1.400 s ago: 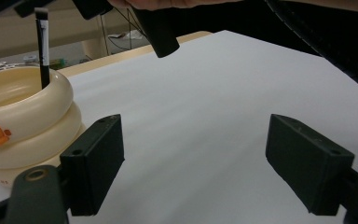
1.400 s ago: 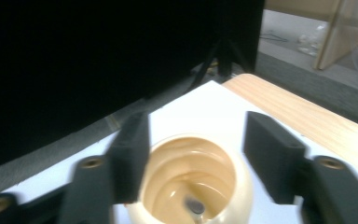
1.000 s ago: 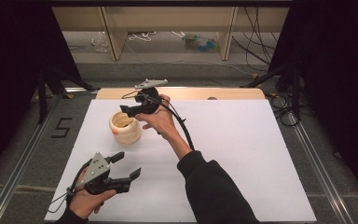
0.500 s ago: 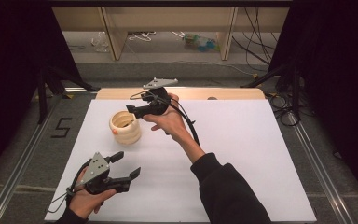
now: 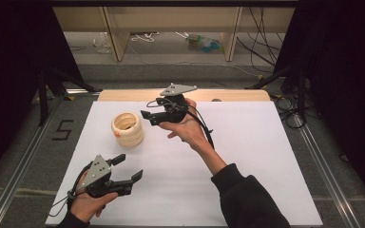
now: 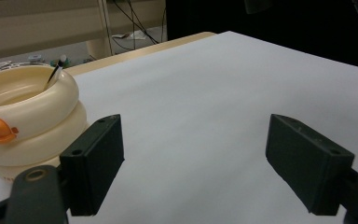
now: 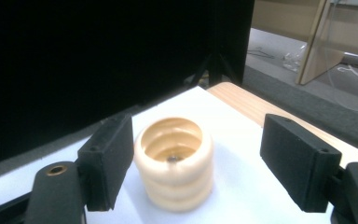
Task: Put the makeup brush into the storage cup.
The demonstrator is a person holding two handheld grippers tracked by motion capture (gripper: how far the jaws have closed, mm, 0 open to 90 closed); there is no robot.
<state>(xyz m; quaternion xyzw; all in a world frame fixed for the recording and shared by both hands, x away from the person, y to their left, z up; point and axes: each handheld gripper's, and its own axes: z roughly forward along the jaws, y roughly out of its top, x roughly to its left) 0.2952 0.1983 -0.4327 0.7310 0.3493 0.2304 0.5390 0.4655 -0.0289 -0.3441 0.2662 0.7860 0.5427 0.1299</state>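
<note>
While the left tongs [image 5: 128, 171] rested low at the near edge of the white bench [image 5: 247, 161], jaws spread wide with nothing between them, a cream ringed cup [image 5: 127, 128] with an orange spot stood upright just beyond them and a little to their left. Farther off, the right tongs [image 5: 149, 118] hung above the bench beside that cup, pointed toward it but apart from it, their jaws having just been opening and standing wide, nothing between them.
</note>
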